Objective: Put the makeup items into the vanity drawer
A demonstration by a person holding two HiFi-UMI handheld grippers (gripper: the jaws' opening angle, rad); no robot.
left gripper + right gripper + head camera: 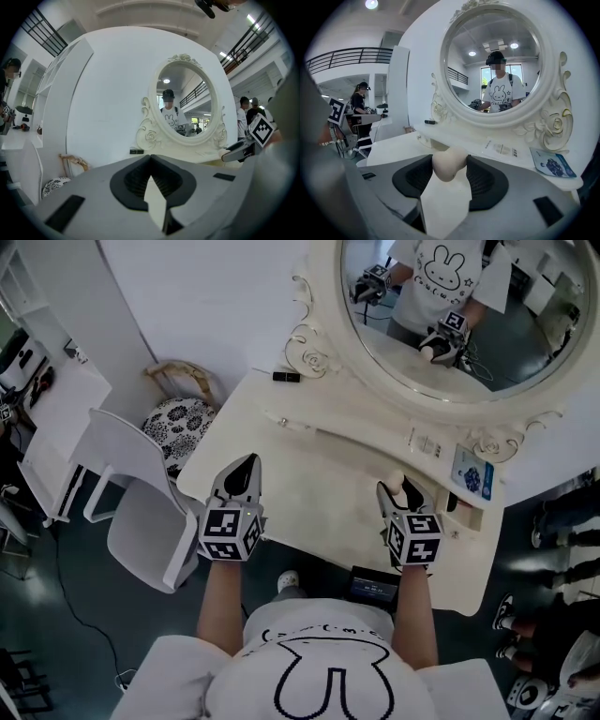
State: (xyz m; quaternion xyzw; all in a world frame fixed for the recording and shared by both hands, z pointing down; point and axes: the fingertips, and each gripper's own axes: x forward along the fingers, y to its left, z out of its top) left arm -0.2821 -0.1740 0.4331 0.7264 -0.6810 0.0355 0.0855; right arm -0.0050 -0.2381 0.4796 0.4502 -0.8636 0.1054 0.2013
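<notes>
My right gripper [399,487] hangs over the right part of the cream vanity top [309,474], shut on a beige egg-shaped makeup sponge [447,164]; the sponge [397,482] sticks out past the pads. My left gripper [246,465] is over the left front of the vanity, shut, with its tips together and nothing between them [150,158]. A small black makeup tube [286,377] lies at the back left by the mirror frame, also seen in the left gripper view as a black tube [137,151]. No open drawer shows clearly.
An oval mirror [450,306] in a carved frame rises behind the top. A white leaflet [424,443] and a blue card [472,472] lie on the raised ledge below it. A white chair [141,493] and a patterned stool [178,423] stand to the left.
</notes>
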